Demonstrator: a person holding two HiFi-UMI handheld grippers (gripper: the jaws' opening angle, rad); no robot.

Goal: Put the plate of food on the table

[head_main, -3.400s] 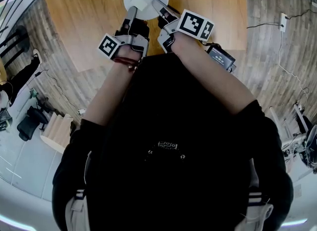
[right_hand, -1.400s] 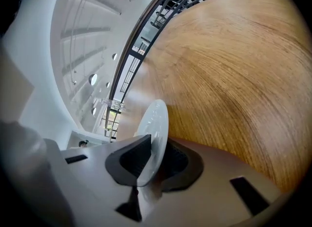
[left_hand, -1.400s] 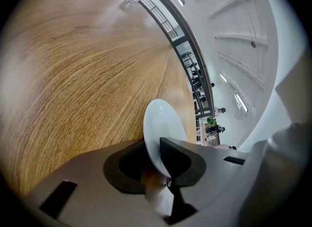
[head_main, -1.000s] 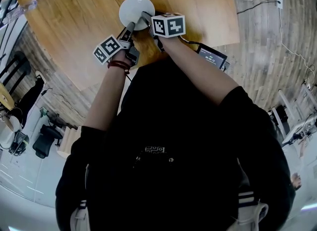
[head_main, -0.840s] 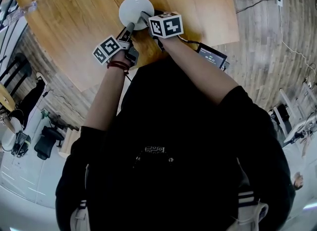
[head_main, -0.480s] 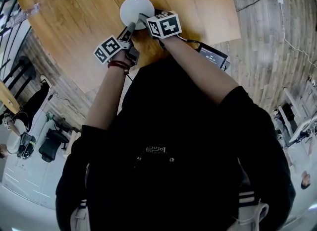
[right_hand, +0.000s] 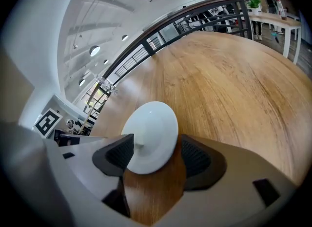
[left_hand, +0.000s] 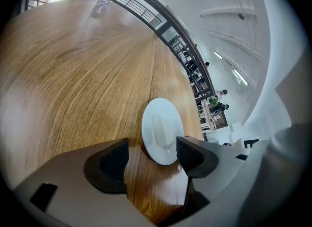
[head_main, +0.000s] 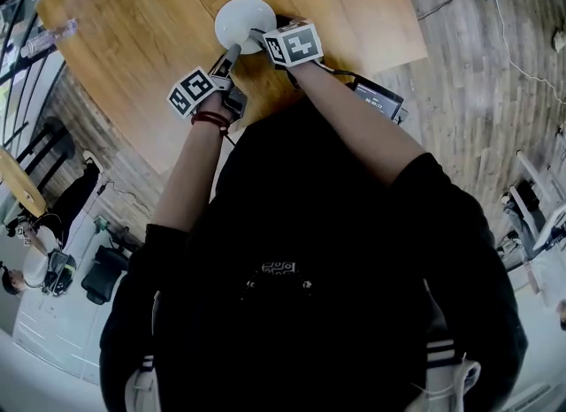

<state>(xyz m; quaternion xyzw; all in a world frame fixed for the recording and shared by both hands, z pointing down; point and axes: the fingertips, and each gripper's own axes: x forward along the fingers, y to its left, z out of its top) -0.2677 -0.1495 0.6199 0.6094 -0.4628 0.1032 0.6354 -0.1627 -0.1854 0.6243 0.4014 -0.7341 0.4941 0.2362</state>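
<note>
Two grippers meet at a white plate (head_main: 240, 19) that lies flat on the round wooden table (head_main: 336, 3), towards its near edge. The left gripper (head_main: 232, 51) points down at the plate's near-left rim and the right gripper (head_main: 257, 37) at its near-right rim, each with its marker cube behind it, the left one (head_main: 193, 90) nearer than the right one (head_main: 292, 45).

In the left gripper view, the left gripper (left_hand: 152, 155) has its jaws spread wide, having just been opening. The plate (left_hand: 161, 128) has its near rim in the gap, close against the right-hand pad and well clear of the other, so nothing is gripped. A pale lump sits on the plate's middle, but what it is cannot be made out. Bare table (left_hand: 73, 75) stretches beyond.

In the right gripper view, the right gripper (right_hand: 156, 158) is likewise released, its jaws also just opened wide. The plate (right_hand: 151, 136) rests on the table (right_hand: 234, 85) with its near rim between the pads, nearer the left-hand one.

On the table's far left edge lies a clear plastic bottle (head_main: 49, 37), well apart from the plate. A red band (head_main: 208, 118) circles the left wrist. A small black device with a lit screen (head_main: 376, 101) shows just beside the right forearm, over the plank floor (head_main: 478, 65).
</note>
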